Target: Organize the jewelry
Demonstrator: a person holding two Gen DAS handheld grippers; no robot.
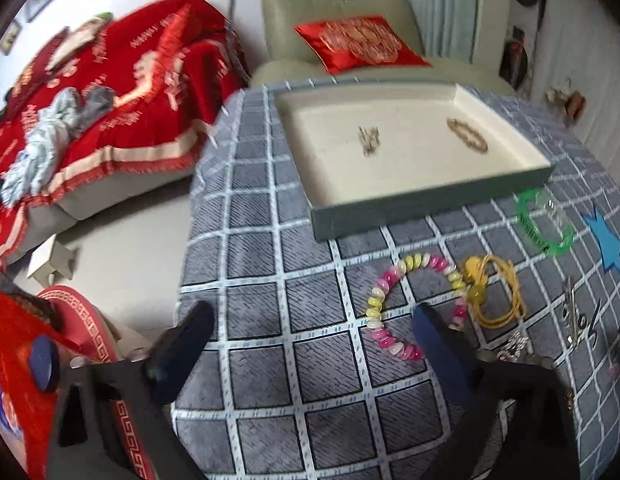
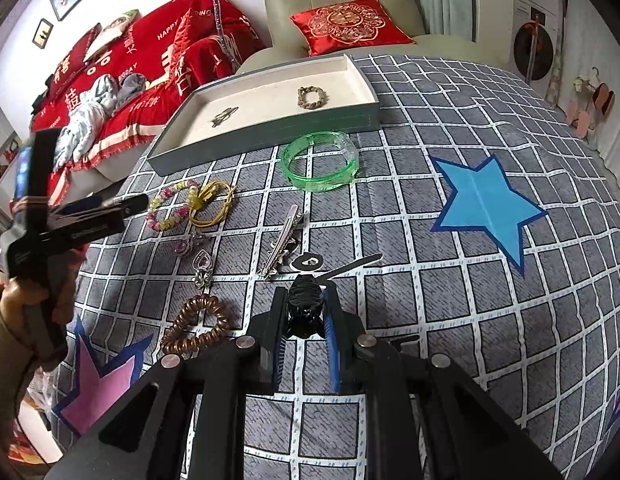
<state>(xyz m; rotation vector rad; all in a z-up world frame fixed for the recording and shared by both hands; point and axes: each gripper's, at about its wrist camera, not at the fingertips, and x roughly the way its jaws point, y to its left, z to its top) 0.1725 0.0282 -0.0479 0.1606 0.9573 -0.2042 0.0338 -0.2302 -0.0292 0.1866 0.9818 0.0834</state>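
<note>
A cream tray (image 1: 430, 196) (image 2: 270, 128) stands at the far side of the checked cloth and holds a beaded bracelet (image 1: 467, 134) (image 2: 312, 97) and a small hair clip (image 1: 369, 140) (image 2: 224, 116). My left gripper (image 1: 312, 326) is open and empty, just left of a pink and yellow bead bracelet (image 1: 394, 312) (image 2: 166, 208). A yellow cord bracelet (image 1: 494, 292) (image 2: 212, 202) lies beside it. A green bangle (image 1: 544, 222) (image 2: 320, 160) lies near the tray. My right gripper (image 2: 304, 304) is shut on a black claw clip (image 2: 304, 308).
A silver clip (image 2: 282, 240), a heart pendant (image 2: 202, 266), a copper coil hair tie (image 2: 196, 326) and a black eye sticker (image 2: 308, 263) lie on the cloth. A blue star (image 2: 486, 204) marks the right side. A red-covered sofa (image 1: 90, 112) and an armchair (image 1: 338, 12) stand behind.
</note>
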